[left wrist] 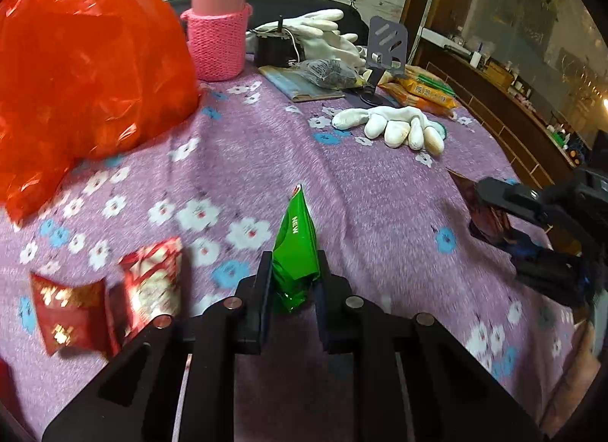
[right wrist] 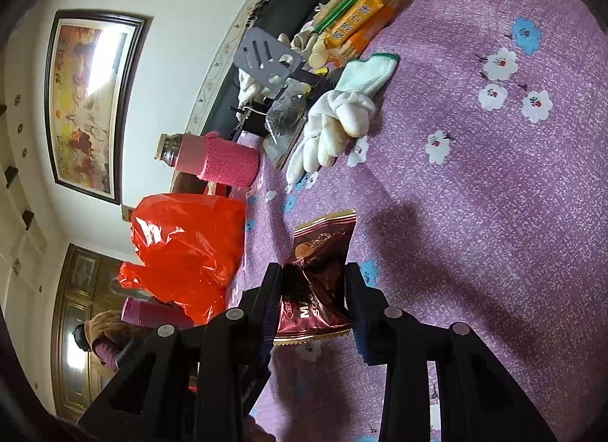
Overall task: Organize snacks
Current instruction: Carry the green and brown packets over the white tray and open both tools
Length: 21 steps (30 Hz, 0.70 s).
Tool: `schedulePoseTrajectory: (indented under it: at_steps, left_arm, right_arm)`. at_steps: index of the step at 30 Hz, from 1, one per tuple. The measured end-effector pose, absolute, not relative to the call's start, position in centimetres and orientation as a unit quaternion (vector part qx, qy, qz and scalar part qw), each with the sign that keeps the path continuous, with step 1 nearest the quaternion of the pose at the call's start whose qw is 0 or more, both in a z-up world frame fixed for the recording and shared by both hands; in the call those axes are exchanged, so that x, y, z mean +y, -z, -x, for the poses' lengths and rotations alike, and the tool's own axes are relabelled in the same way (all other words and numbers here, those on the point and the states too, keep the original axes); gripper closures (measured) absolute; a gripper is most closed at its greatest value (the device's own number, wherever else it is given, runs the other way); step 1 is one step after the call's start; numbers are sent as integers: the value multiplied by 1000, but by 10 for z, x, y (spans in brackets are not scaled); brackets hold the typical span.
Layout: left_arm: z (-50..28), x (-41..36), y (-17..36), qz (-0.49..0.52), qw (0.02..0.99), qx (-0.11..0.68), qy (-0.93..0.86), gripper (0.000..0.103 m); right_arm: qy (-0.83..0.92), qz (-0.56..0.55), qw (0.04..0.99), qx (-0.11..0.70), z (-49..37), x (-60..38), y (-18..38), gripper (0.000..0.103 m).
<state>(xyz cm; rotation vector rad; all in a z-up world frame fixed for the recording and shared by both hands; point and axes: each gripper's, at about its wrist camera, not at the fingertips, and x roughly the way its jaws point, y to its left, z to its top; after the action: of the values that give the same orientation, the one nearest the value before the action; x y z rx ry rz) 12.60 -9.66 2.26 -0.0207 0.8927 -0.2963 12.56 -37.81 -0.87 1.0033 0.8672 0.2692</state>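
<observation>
My left gripper [left wrist: 294, 274] is shut on a green snack packet [left wrist: 298, 248] and holds it upright above the purple flowered cloth [left wrist: 235, 176]. Two red snack packets [left wrist: 68, 312] [left wrist: 152, 282] lie on the cloth to its left. My right gripper [right wrist: 313, 282] is shut on a dark red snack packet [right wrist: 319, 252] above the cloth [right wrist: 475, 195]; it also shows at the right edge of the left wrist view [left wrist: 532, 214], holding that packet [left wrist: 482, 214]. A big red plastic bag [left wrist: 83, 73] sits at the left, also in the right wrist view [right wrist: 186, 252].
A pink bottle in a knitted sleeve [left wrist: 218, 20], white gloves [left wrist: 395, 126], a phone stand [left wrist: 385, 46], orange biscuit packs [left wrist: 425, 92] and a clear bag on a booklet [left wrist: 323, 75] crowd the far side. A wooden cabinet [left wrist: 505, 111] stands to the right.
</observation>
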Motion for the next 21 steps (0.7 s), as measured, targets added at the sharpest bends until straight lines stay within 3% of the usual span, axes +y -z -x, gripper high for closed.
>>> schedulePoseTrajectory:
  at_steps: [21]
  left_arm:
    - [36,15,-48,-5,907,415,71,87]
  right_arm:
    - [-294,-390,751,445,-124,-264,-8,68]
